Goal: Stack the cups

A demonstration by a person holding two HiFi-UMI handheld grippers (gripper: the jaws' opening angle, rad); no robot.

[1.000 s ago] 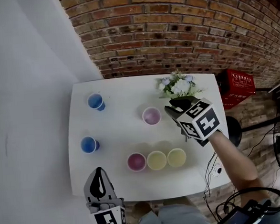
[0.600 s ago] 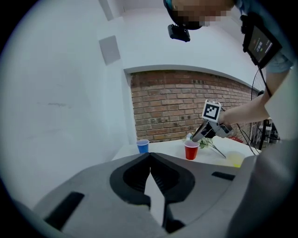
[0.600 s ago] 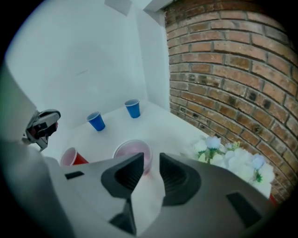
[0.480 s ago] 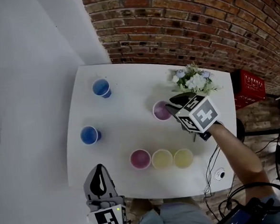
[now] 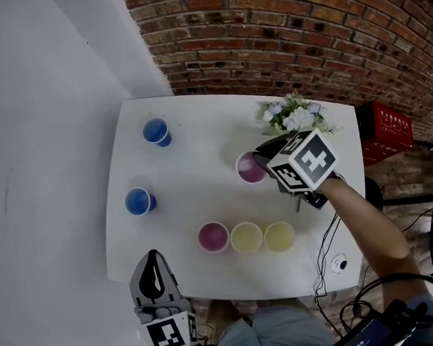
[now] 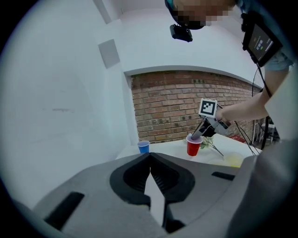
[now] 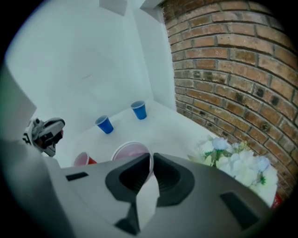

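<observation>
Your left gripper (image 6: 150,157) sits at the near edge of the table (image 5: 193,155), the point farthest from the flower bunch (image 5: 294,117). Its jaws are together on nothing. It is judged to be parked clear because one gripper is enough for this lift.

Between it and the flower bunch, three cups stand mouth up in a row: the loose red cup (image 5: 213,237), the first yellow cup (image 5: 245,237) and the second yellow cup (image 5: 279,236).

Just on your side of the flower bunch, the right gripper (image 7: 151,160) has just been closing its jaws. It clamps the rim of the held red cup (image 5: 249,168), with one jaw inside and one outside. This grip leaves the base free for nesting.

The near blue cup (image 5: 138,201) and the far blue cup (image 5: 156,130) stand well apart from the flower bunch, across the table.
</observation>
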